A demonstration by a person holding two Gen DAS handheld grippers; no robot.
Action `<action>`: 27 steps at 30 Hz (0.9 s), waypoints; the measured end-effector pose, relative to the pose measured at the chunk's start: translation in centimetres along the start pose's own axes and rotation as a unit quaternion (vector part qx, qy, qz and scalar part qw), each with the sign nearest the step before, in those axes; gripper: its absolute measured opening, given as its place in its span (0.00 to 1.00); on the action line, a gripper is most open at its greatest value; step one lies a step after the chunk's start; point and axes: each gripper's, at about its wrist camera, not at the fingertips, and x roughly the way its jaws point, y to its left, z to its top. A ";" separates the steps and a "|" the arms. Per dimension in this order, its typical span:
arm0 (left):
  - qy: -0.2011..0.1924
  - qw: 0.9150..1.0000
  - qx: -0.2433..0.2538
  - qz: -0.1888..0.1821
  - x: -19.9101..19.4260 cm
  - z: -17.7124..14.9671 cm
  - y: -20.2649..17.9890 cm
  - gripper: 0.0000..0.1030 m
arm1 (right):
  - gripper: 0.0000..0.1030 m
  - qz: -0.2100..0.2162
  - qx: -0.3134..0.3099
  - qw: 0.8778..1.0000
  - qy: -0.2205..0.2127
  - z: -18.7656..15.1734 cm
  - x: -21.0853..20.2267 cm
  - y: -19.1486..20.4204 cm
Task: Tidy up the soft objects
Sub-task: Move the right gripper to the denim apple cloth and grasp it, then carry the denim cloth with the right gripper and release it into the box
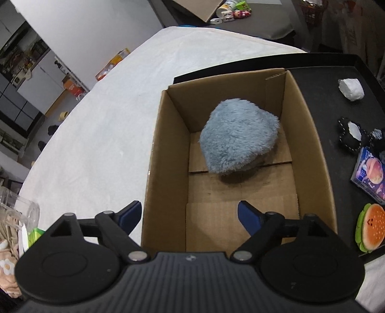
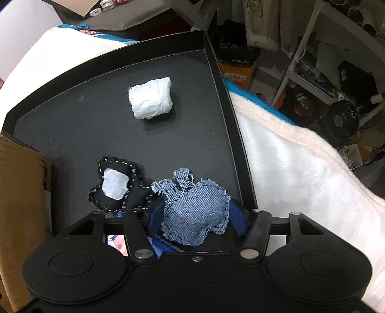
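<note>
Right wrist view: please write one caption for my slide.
Right gripper closed around denim apple toy on black tray.

A: What lies past the work area on the left?
B: A white blanket (image 1: 101, 125) covers the surface. Beyond its edge stand grey cabinets (image 1: 21, 96) and an orange carton (image 1: 73, 88) on the floor.

A: And on the right side?
B: A small black fan (image 2: 341, 121) sits low beside a white shelf frame (image 2: 303, 60), with an orange bag (image 2: 237, 74) close to the blanket's edge.

A: Anything at the far end?
B: A flat piece of cardboard (image 1: 199, 8) and some small bottles (image 1: 227, 9).
</note>
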 end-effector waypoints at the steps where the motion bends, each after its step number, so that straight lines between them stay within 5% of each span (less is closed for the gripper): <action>1: 0.000 1.000 0.003 0.000 0.0 0.0 -0.1 0.84 | 0.52 0.001 0.001 1.000 -0.001 0.0 0.0 -0.1; 27: -0.007 0.999 -0.032 -0.023 -0.8 -0.2 1.4 0.86 | 0.48 0.031 -0.005 0.999 -0.045 -1.3 -3.4 0.6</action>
